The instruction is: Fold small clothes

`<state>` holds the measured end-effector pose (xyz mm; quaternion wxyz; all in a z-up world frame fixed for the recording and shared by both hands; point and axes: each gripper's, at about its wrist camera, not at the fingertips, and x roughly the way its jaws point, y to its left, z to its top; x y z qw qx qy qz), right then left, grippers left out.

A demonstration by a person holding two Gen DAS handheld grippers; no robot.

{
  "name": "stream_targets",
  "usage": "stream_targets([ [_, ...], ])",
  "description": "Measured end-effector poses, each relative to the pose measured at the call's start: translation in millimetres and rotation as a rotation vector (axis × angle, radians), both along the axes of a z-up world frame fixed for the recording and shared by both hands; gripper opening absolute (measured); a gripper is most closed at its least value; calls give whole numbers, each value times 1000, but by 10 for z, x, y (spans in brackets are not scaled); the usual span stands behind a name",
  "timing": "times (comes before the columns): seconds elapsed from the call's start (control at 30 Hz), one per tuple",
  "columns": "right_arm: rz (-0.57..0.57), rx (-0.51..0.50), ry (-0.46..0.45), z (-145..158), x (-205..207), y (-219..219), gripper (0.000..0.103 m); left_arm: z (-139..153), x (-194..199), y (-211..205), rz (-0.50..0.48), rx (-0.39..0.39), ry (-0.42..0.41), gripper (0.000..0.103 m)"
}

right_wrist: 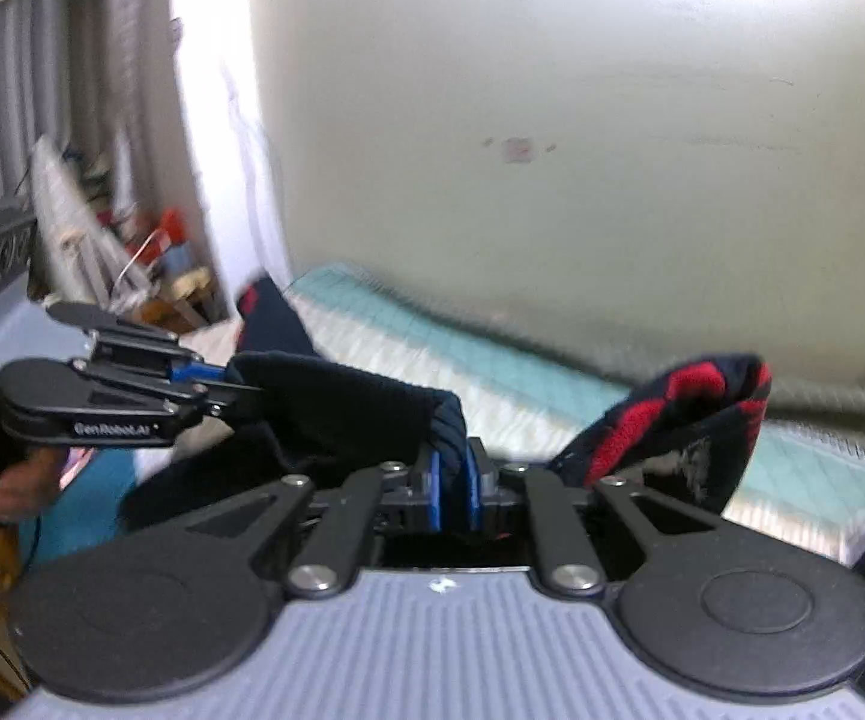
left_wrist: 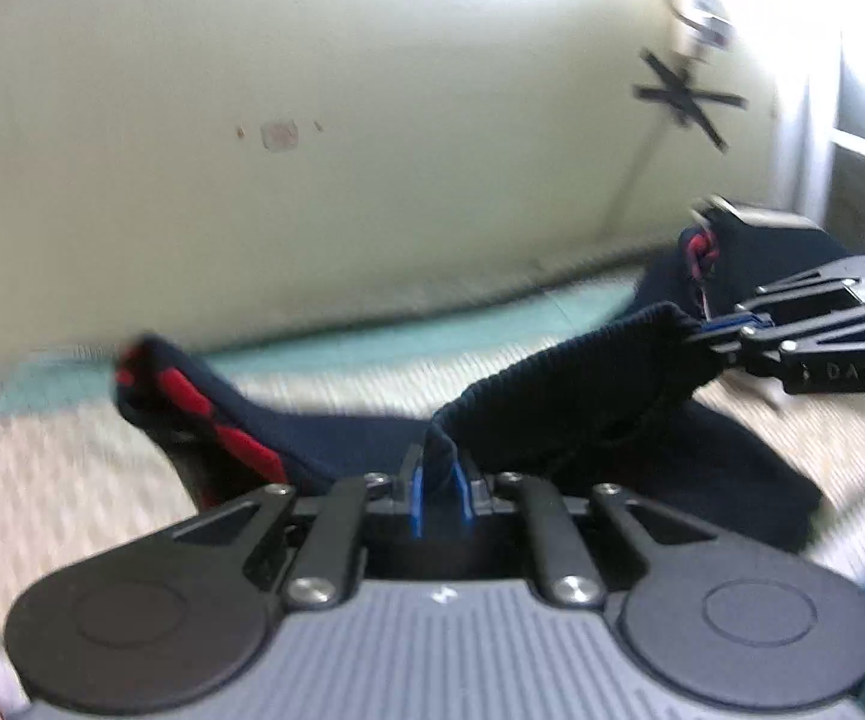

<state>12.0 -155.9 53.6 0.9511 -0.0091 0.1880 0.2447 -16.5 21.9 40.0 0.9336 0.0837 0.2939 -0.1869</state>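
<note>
Pale cream wall (left_wrist: 312,150) fills the background, and below it lies a bed with a pale green and white quilted cover (left_wrist: 432,330), which serves as the landmark. Just above that cover hangs the small navy knitted garment with red patches and a ribbed hem (left_wrist: 582,396), lifted at its ribbed edge and sagging between two grips; both views are smeared by motion blur. The left hand-held gripper (left_wrist: 439,489) has its blue pads nearly together with a thin fold of the hem pinched between them. The right hand-held gripper (right_wrist: 453,480) is likewise almost closed on another stretch of the same ribbed edge. In the right wrist view a red-patched part of the garment (right_wrist: 672,420) stands up above the cover, to the right of that grip. The risks, as I judge them: each bite is shallow, so a quick pull could slip the knit out of one pinch and drop that side onto the cover, leaving a crooked fold. Pulling the two grips apart unevenly could also stretch the hem or bunch the loose red-patched part under the body.
</note>
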Motion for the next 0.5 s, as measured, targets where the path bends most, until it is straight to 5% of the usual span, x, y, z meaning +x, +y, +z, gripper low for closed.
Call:
stream_targets([
  [0.23,-55,-29,77,-790,-603,255,11,-570,-383,108,44,-73,144,22],
  [0.3,-59,-27,45,-877,-680,288,22,-537,-479,176,17,-110,139,31],
  [0.37,-29,-26,39,-809,-794,241,49,-389,-650,311,-27,-135,90,39],
  [0.5,-19,28,-49,-558,-1067,-26,47,-16,-776,673,-2,-262,-4,39],
])
